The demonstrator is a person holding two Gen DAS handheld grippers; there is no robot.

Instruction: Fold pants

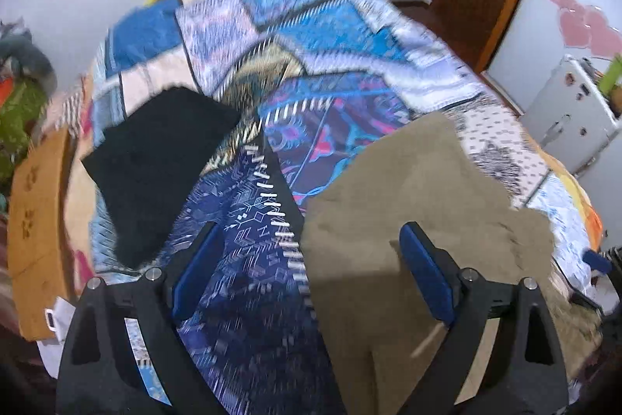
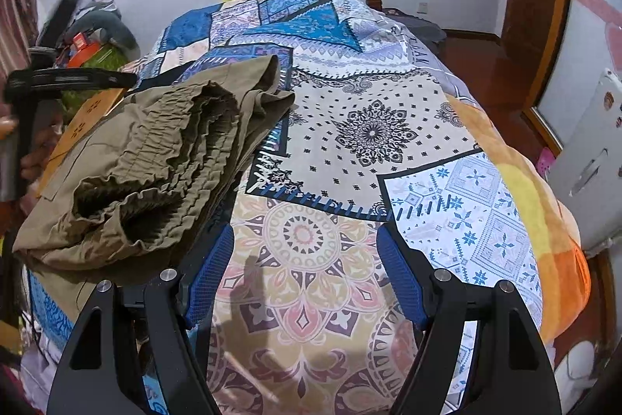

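Both blue-padded fingers of the left gripper [image 1: 313, 271] stand spread wide apart, holding nothing, poised above a bed covered by a patchwork bedspread [image 1: 311, 26] in blues, whites and purples. That bedspread is the landmark for everything else. Left of it, at the bed's edge, sits a brown cardboard box [image 1: 37, 220]. On the bedspread's left part lies a black cloth [image 1: 155, 166], flat and dark. Further right on the bedspread lie the olive pants [image 1: 412, 197], spread as a broad tan-green shape; the left gripper's right finger [image 1: 425, 267] sits over this fabric, though the blurred view does not show whether it touches. Beyond the bedspread's right edge stands a white appliance [image 1: 567, 111] against the wall.

From the right wrist camera, the right gripper [image 2: 305, 273] is likewise released, its mesh-textured blue fingers [image 2: 400, 279] parted and empty above a pink-and-beige mandala panel of the bedspread [image 2: 369, 135]. On the bedspread's left side the olive pants [image 2: 155, 162] lie bunched in a heap, the gathered elastic waistband crumpled on top; the right gripper's left finger is just beside the heap's near edge. At the far left, past the pants, the black frame of the left gripper [image 2: 58, 80] is seen. To the bedspread's right, an orange and yellow blanket [image 2: 544, 220] runs along the bed's edge.
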